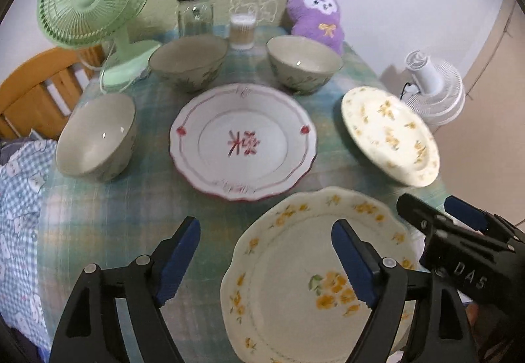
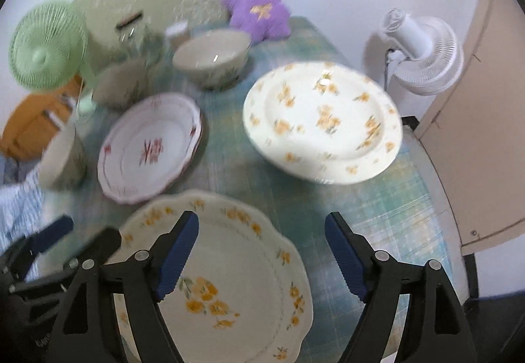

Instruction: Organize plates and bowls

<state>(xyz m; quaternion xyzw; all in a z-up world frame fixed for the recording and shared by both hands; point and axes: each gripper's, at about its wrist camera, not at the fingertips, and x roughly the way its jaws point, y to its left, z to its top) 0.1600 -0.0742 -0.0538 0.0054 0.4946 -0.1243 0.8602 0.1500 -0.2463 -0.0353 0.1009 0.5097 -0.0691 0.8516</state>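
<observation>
Both wrist views look down-forward, close over table point(image 1: 157, 107); share yellow-flowered scalloped plate point(image 2: 229, 281).

three plates point(image 1: 244, 141), three bowls point(image 1: 96, 138), upright, spread apart on table

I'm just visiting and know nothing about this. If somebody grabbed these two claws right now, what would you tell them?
Left gripper: open, empty, above the near yellow-flower plate.
Right gripper: open, empty, over the same plate's right edge.
On the table: red-pattern plate in the middle, second yellow-flower plate to the right, three bowls behind and left.
Done: nothing stacked yet.
Left: gather plates together, and the bowls.
</observation>
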